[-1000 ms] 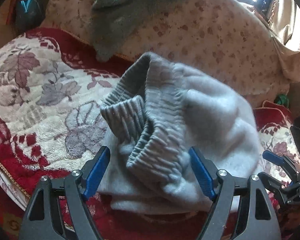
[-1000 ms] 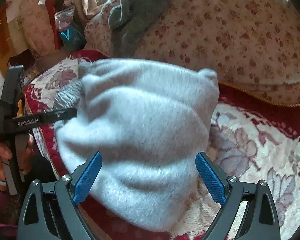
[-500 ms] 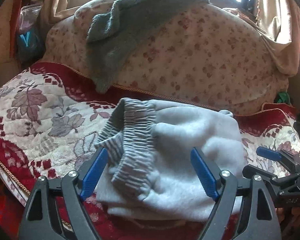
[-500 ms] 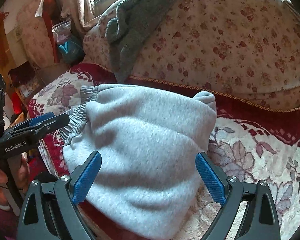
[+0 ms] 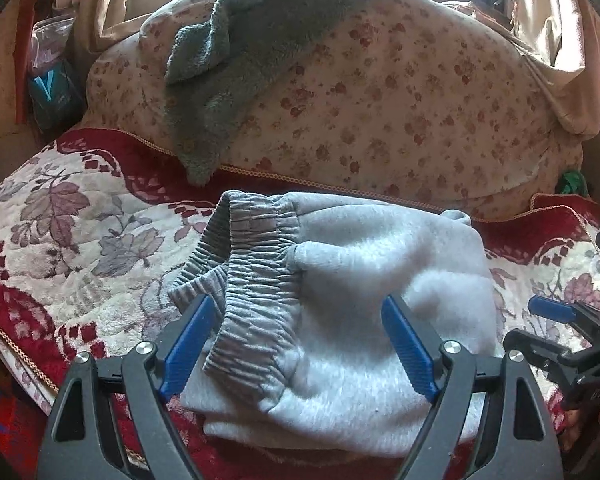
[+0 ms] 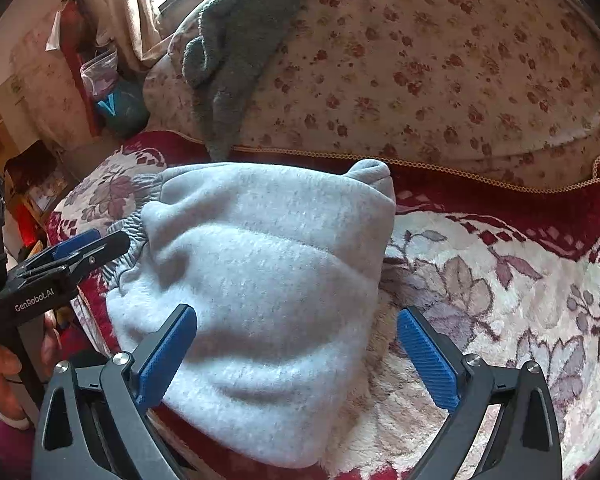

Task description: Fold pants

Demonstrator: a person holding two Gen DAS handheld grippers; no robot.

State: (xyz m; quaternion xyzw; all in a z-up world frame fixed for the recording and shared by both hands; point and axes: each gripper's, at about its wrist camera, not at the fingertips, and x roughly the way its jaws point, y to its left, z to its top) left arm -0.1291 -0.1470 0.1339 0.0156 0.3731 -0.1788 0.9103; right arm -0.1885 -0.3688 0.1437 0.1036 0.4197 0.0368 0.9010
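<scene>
The light grey fleece pants point(image 5: 360, 320) lie folded into a thick bundle on the red and cream floral blanket point(image 5: 80, 240), with the ribbed elastic waistband point(image 5: 256, 292) on top at the bundle's left. My left gripper point(image 5: 296, 344) hovers over the near edge of the bundle, open, its blue pads apart and pressing on nothing. In the right wrist view the same pants point(image 6: 260, 272) fill the middle. My right gripper point(image 6: 296, 352) stands open above their near right part, with nothing held. The left gripper point(image 6: 80, 248) shows at the left edge there, in a person's hand point(image 6: 0, 364).
A floral sofa back cushion point(image 5: 380, 100) rises behind the pants, with a dark grey-green fuzzy throw point(image 5: 240, 52) draped over it. Bags and clutter point(image 5: 48, 80) stand at the far left beside curtains. The blanket's front edge point(image 5: 16, 356) drops off at lower left.
Both grippers have drawn back and up from the pants. The bundle, raised and bunched a second ago, now lies lower and flatter on the blanket. More of the sofa back shows.
</scene>
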